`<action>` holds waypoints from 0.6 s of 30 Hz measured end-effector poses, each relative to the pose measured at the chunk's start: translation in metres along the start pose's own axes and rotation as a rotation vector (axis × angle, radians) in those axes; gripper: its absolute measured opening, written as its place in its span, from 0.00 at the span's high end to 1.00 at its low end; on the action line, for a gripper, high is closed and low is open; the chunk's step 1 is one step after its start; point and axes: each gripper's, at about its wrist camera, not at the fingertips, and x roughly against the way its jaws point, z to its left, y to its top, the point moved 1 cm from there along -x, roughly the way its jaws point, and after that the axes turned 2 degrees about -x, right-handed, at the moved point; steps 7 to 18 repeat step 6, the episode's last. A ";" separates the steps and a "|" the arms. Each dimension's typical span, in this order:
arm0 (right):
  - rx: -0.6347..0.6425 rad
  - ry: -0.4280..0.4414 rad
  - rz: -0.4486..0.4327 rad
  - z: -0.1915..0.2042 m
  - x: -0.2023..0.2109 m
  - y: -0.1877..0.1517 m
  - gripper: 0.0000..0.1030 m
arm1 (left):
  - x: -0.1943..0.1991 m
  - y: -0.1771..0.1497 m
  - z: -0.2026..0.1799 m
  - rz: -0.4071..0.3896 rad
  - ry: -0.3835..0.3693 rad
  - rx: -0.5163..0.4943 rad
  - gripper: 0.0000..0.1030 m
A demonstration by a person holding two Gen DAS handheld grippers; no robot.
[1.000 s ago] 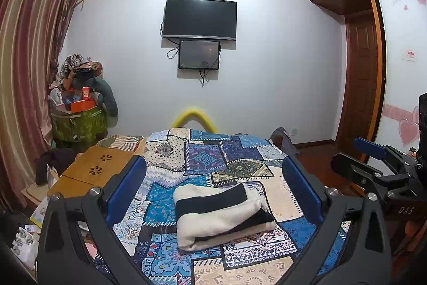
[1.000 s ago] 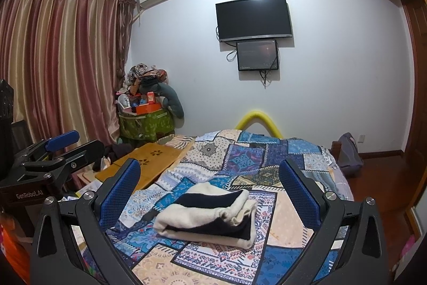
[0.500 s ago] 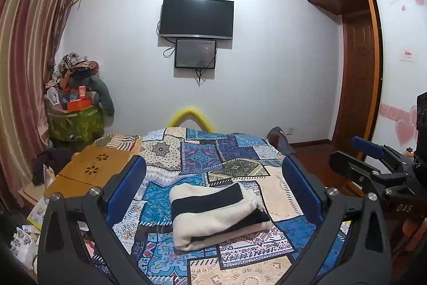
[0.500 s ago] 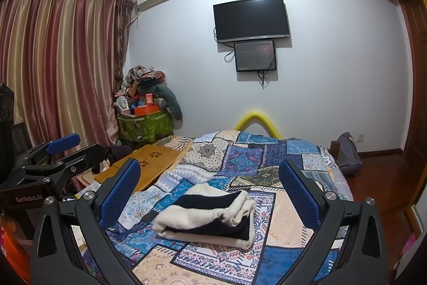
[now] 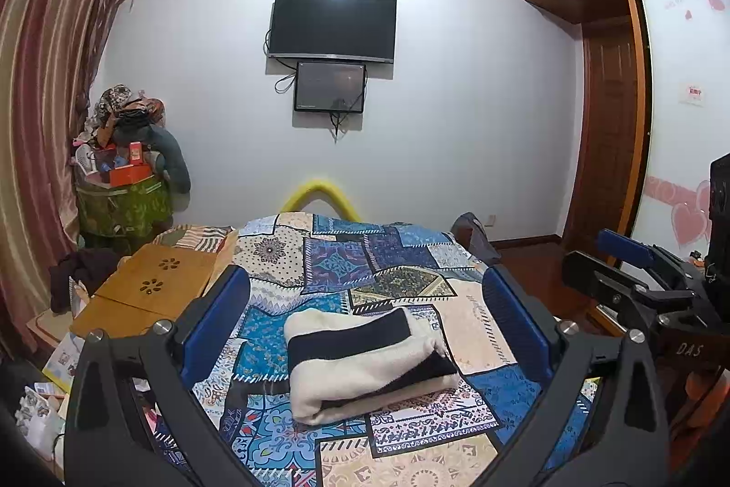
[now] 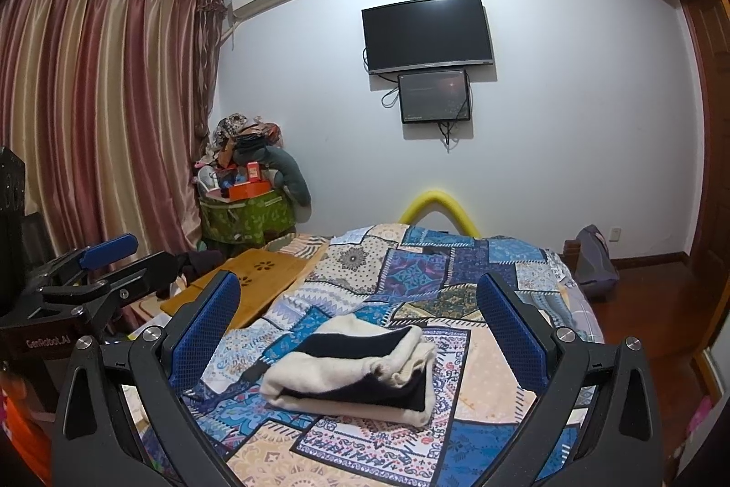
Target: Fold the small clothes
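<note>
A folded cream and black garment lies on the patchwork bedspread; it also shows in the right wrist view. My left gripper is open and empty, held above and short of the garment, its blue pads wide apart. My right gripper is open and empty, likewise above the garment. The right gripper shows at the right edge of the left wrist view. The left gripper shows at the left edge of the right wrist view.
A wooden lap table stands left of the bed. A green bin piled with clutter is in the far left corner by the curtains. A wardrobe and a bag are at the right.
Both grippers have drifted slightly, so the view has shifted a little. The folded garment lies unmoved on the bed. Both grippers stay open.
</note>
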 end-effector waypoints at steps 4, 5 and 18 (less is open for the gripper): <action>-0.005 -0.002 0.002 -0.001 -0.001 -0.001 0.00 | -0.003 -0.002 -0.002 0.009 -0.006 -0.005 0.00; -0.006 -0.002 0.004 -0.001 -0.001 -0.001 0.00 | -0.003 -0.003 -0.002 0.010 -0.006 -0.005 0.00; -0.006 -0.002 0.006 -0.001 -0.002 -0.002 0.00 | -0.004 -0.004 -0.002 0.012 -0.005 -0.005 0.00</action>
